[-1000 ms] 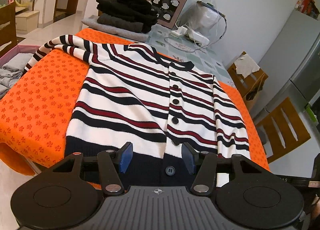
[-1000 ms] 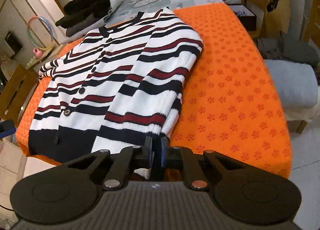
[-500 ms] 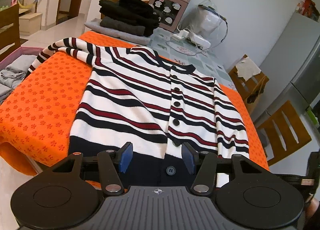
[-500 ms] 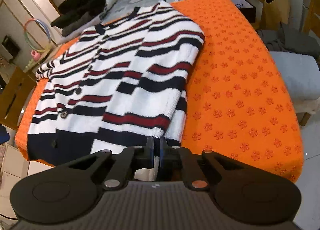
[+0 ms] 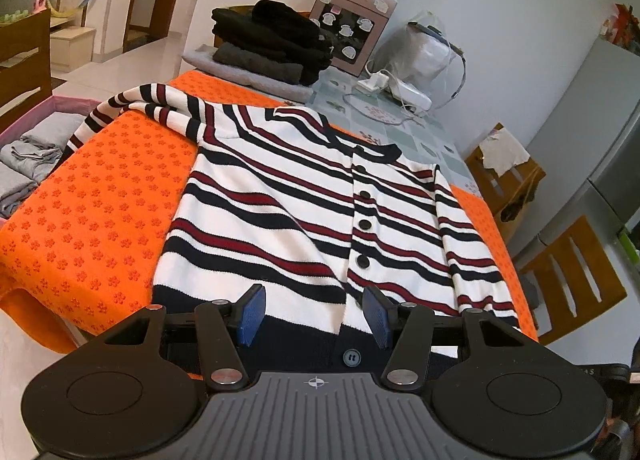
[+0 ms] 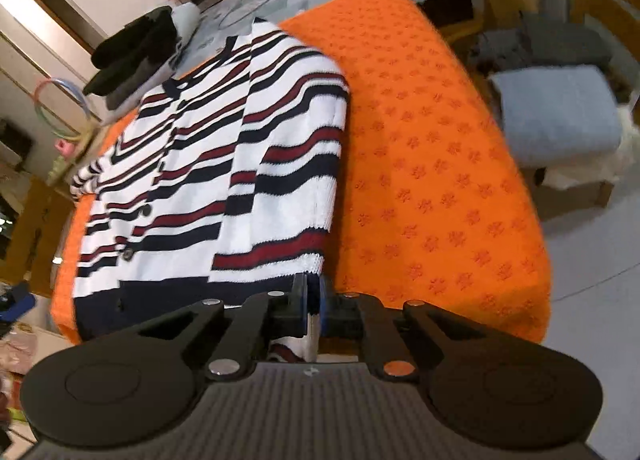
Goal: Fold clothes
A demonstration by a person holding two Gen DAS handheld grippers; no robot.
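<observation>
A white cardigan with navy and dark red stripes [image 5: 304,204] lies buttoned and face up on an orange mat [image 5: 92,212]. One sleeve [image 5: 132,108] stretches out to the far left; the other sleeve [image 6: 296,164] is folded in over the body. My left gripper [image 5: 314,316] hangs open just above the navy hem, nothing between its blue pads. My right gripper [image 6: 314,310] is shut on the cuff end of the folded sleeve at the hem's right corner, and the cardigan [image 6: 208,180] stretches away from it.
A stack of folded dark clothes [image 5: 272,48] sits at the table's far end beside a pink box [image 5: 352,36] and a white power strip [image 5: 400,88]. Wooden chairs [image 5: 572,280] stand to the right. Grey clothes [image 5: 24,160] fill a bin at left. A folded grey blanket [image 6: 560,112] rests beyond the mat.
The right gripper has tilted and shifted while still holding the sleeve end, so its view rolled. The left gripper rose and drew back slightly; it stays open.
</observation>
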